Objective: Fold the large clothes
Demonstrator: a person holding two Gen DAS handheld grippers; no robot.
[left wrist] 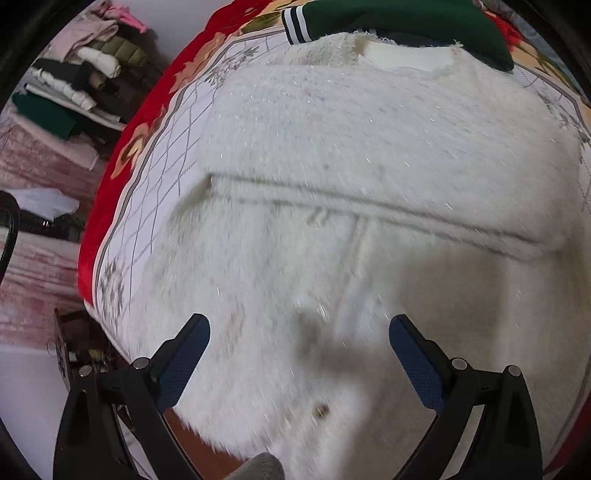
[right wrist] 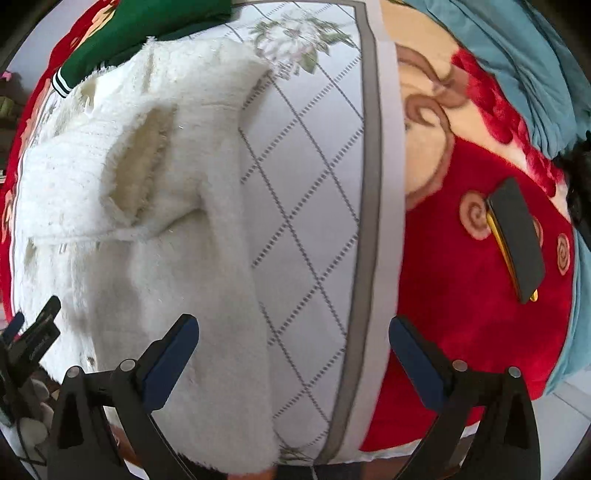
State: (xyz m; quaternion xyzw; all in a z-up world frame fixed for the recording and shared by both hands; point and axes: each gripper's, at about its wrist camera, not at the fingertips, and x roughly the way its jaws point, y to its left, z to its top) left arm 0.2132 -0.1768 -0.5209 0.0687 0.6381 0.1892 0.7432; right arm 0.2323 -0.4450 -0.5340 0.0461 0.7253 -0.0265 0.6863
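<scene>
A large white fuzzy garment (left wrist: 332, 177) lies spread on the quilted bed cover (left wrist: 162, 155), neckline at the far end. My left gripper (left wrist: 299, 328) is open and empty, just above the garment's near part. In the right wrist view the same garment (right wrist: 122, 184) fills the left half, with a sleeve (right wrist: 225, 295) running down toward the bed's near edge. My right gripper (right wrist: 293, 332) is open and empty, above the sleeve's right edge and the quilted cover (right wrist: 306, 206). The left gripper (right wrist: 33, 332) shows at the far left of that view.
A dark green garment with striped cuff (left wrist: 388, 18) lies beyond the white one. A red floral blanket (right wrist: 461, 295) borders the cover, with a dark flat case (right wrist: 517, 240) on it. A teal cloth (right wrist: 517, 55) lies far right. Stacked clothes (left wrist: 81, 81) sit left of the bed.
</scene>
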